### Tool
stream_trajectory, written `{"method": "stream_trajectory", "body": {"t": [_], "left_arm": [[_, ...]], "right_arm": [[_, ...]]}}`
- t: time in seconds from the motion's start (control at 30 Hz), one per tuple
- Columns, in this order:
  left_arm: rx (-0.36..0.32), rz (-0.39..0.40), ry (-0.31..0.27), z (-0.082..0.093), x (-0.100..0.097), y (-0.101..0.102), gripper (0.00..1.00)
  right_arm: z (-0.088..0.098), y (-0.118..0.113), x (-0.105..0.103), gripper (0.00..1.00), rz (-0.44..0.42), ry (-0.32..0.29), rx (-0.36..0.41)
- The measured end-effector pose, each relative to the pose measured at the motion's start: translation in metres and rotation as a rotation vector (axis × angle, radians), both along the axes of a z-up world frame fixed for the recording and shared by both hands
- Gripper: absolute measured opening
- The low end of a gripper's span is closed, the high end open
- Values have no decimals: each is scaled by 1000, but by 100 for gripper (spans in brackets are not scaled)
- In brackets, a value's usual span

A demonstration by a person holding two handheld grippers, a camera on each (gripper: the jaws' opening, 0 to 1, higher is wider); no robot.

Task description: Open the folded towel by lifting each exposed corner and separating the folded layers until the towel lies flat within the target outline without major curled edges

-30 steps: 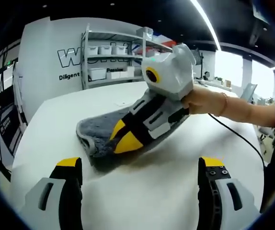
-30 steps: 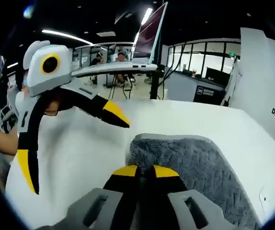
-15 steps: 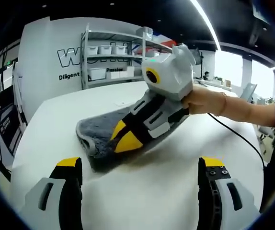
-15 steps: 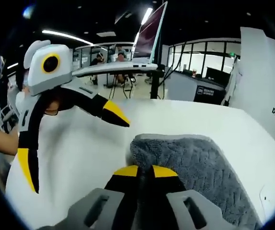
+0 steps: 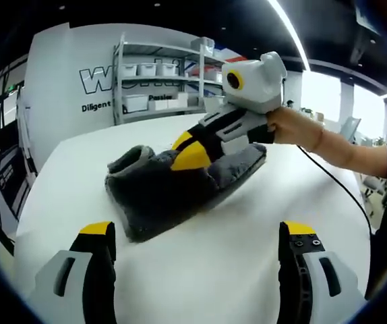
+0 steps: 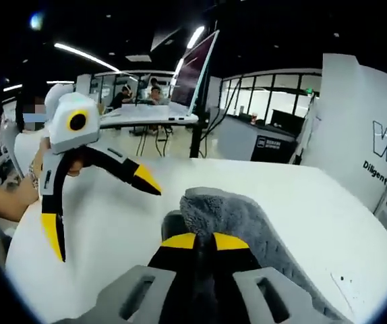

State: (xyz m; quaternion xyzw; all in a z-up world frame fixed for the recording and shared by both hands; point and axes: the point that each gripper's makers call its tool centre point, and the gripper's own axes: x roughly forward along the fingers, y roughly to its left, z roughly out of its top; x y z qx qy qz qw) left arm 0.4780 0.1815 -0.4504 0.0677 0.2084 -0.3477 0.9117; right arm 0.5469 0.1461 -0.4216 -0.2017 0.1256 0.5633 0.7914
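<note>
A grey fluffy towel [image 5: 160,192] lies folded on the white table [image 5: 234,270], its top layer pulled up into a hump. My right gripper [image 5: 190,152] comes in from the right, held by a hand, and is shut on that raised layer. In the right gripper view its yellow-tipped jaws [image 6: 203,241] pinch the towel's edge [image 6: 241,216], which curls up ahead of them. My left gripper [image 5: 197,233] hovers open in front of the towel, apart from it, with nothing between its jaws. It appears wide open at the left [image 6: 99,209] in the right gripper view.
Metal shelves with white bins [image 5: 150,71] and a lettered wall stand behind the table. A black cable [image 5: 335,189] trails from the right gripper across the table. A desk with a raised screen [image 6: 193,67] and seated people lie beyond the far table edge.
The right gripper has risen and moved back with the towel's top layer, which now stands up off the lower layers. The left gripper has stayed put and open.
</note>
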Motion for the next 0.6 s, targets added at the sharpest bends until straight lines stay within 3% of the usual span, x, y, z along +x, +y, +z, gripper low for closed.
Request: {"method": "stream_trajectory", "body": {"t": [0.33,0.6], "left_arm": [[3,6,1,-1,-1,0,99],[9,4,3,-3,-2,-1,99]], "right_arm": [[37,-50,6,2,-95,-117,46],[59,-94,14,2,-183,-176,76]]}}
